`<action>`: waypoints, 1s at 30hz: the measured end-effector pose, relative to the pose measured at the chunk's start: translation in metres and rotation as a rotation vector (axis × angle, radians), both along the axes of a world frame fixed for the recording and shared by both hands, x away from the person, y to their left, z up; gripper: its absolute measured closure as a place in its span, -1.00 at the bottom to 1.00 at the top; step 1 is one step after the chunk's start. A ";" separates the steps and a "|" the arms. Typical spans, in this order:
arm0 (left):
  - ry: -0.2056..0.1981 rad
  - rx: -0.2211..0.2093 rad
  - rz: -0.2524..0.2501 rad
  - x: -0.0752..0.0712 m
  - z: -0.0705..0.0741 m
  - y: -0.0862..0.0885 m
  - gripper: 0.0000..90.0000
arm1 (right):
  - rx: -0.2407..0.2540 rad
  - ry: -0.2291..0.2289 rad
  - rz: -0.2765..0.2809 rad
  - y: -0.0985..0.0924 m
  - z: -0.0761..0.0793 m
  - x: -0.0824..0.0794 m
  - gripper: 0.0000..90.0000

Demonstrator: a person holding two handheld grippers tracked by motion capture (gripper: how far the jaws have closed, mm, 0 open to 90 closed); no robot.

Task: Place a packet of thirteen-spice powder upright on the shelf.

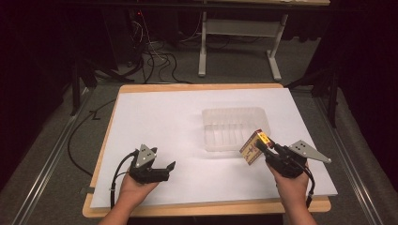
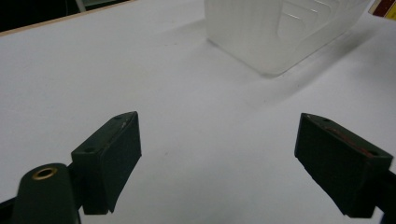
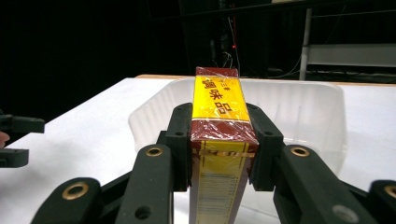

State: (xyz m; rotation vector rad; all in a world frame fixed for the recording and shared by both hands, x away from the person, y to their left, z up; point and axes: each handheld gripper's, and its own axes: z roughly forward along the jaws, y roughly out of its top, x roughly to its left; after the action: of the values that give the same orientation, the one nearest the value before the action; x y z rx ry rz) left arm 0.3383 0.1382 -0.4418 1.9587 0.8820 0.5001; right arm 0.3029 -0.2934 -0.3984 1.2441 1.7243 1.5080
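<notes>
My right gripper is shut on a small yellow and dark red box with printed characters, held off the table just at the near right corner of a clear plastic tray. In the right gripper view the box is clamped between both jaws, with the tray right behind it. My left gripper rests low at the front left of the white sheet, open, nothing between its jaws. In the left gripper view the tray stands ahead and to the right of that gripper.
A white sheet covers the wooden table. Cables lie on the floor at the left and behind. A white table frame stands behind the table. Dark surroundings on both sides.
</notes>
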 end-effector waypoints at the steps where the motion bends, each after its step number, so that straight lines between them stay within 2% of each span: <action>1: -0.001 0.001 0.000 0.000 0.000 0.000 -0.66 | 0.002 -0.001 -0.003 -0.002 0.000 0.000 0.51; 9: -0.013 0.009 0.002 -0.001 0.000 -0.001 -0.66 | -0.010 -0.026 -0.058 -0.017 0.006 -0.003 0.51; 14: -0.018 0.011 -0.001 -0.002 0.001 -0.001 -0.66 | 0.016 -0.032 -0.086 -0.027 0.009 -0.001 0.51; 25: -0.017 0.018 -0.009 -0.004 0.000 0.000 -0.66 | -0.001 -0.045 -0.160 -0.030 0.017 0.005 0.52; 30: -0.027 0.019 -0.016 -0.006 0.000 0.000 -0.65 | -0.005 -0.054 -0.166 -0.027 0.018 0.008 0.52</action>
State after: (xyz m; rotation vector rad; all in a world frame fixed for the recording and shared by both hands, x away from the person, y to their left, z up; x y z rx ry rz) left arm 0.3323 0.1378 -0.4422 1.9705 0.8471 0.5266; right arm 0.3113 -0.3207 -0.3806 1.2980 1.5493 1.4264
